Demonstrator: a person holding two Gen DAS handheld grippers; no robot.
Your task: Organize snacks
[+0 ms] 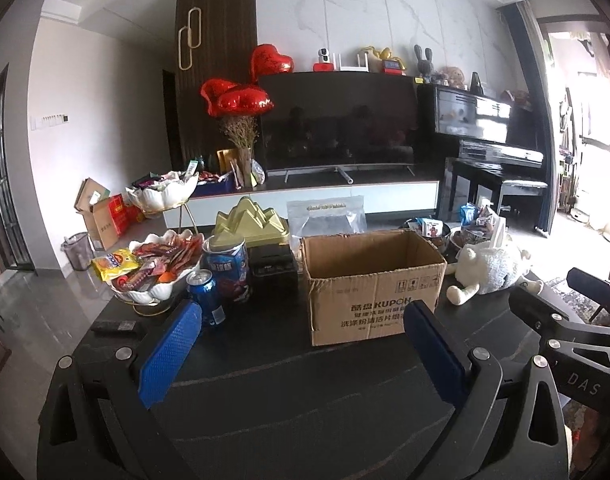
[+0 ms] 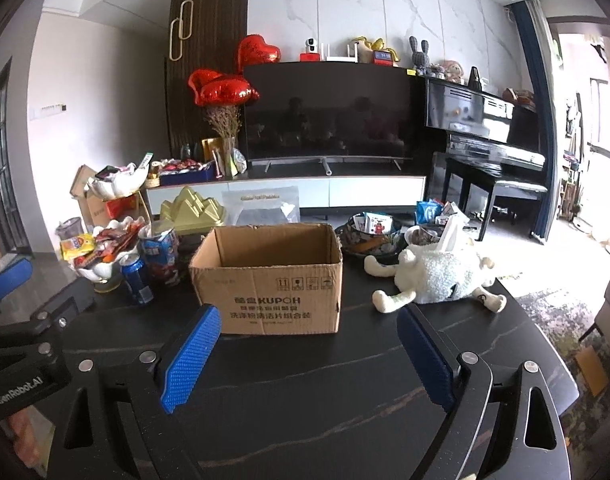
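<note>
An open, empty-looking cardboard box (image 1: 375, 282) (image 2: 271, 276) stands on the dark table (image 1: 289, 392) (image 2: 305, 400). A white shell bowl of snack packets (image 1: 153, 268) (image 2: 101, 248) sits at the left, with a blue can (image 1: 207, 298) (image 2: 137, 280) and a blue snack tub (image 1: 229, 268) (image 2: 161, 254) beside it. A dark bowl with snacks (image 2: 371, 232) (image 1: 429, 232) lies behind the box at the right. My left gripper (image 1: 301, 320) is open and empty, short of the box. My right gripper (image 2: 307, 328) is open and empty, just before the box front.
A white plush sheep tissue holder (image 1: 489, 266) (image 2: 441, 270) lies right of the box. A gold mountain-shaped box (image 1: 249, 224) (image 2: 193, 210), a black case (image 1: 273, 270) and a clear pouch (image 1: 325, 216) stand behind. A remote (image 1: 115, 326) lies at the table's left edge.
</note>
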